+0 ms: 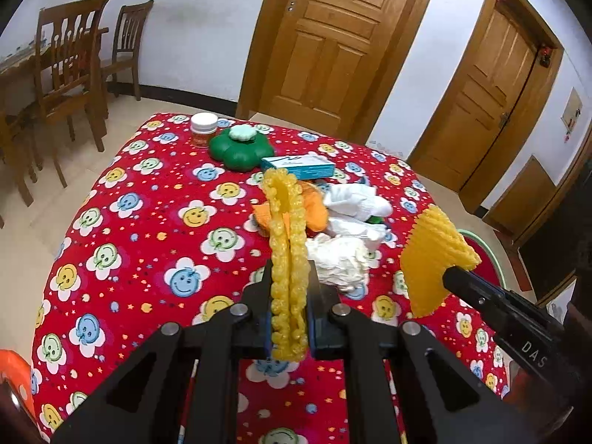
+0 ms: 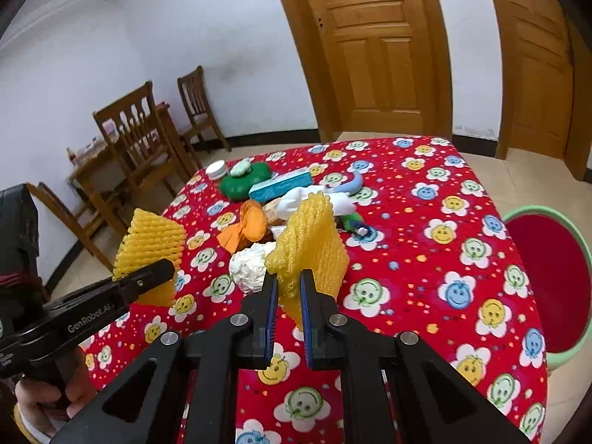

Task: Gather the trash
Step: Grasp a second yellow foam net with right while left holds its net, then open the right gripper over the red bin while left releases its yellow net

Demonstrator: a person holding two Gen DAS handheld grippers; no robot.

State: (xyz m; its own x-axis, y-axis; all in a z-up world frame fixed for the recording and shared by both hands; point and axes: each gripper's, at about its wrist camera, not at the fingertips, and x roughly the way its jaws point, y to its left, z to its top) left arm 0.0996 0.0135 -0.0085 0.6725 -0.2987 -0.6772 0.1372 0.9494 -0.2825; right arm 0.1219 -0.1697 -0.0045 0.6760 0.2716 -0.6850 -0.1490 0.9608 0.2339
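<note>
Two yellow foam fruit nets are up off the tabletop [image 2: 425, 244], one clenched in the left tongs [image 1: 289, 288], one in the right tongs [image 2: 288, 288]. Beyond both tongs wait crumpled tissues [image 2: 251, 264] and an orange bow [image 2: 246, 229]. Right of the right tongs sits a red basin [image 2: 555, 277]. Springy foam could slip free if either grip eases mid-carry.

Room near us, a heap in the middle

We see bare tablecloth [image 2: 425, 296] near us and off to the right, with room to pass. A heap of rags [image 1: 344, 229] fills the middle. Behind it stand a box [image 1: 299, 166], a green pot [image 1: 240, 148] and a jar [image 1: 203, 129]. A bin [image 2: 555, 281] stands just beside the table's right edge.
</note>
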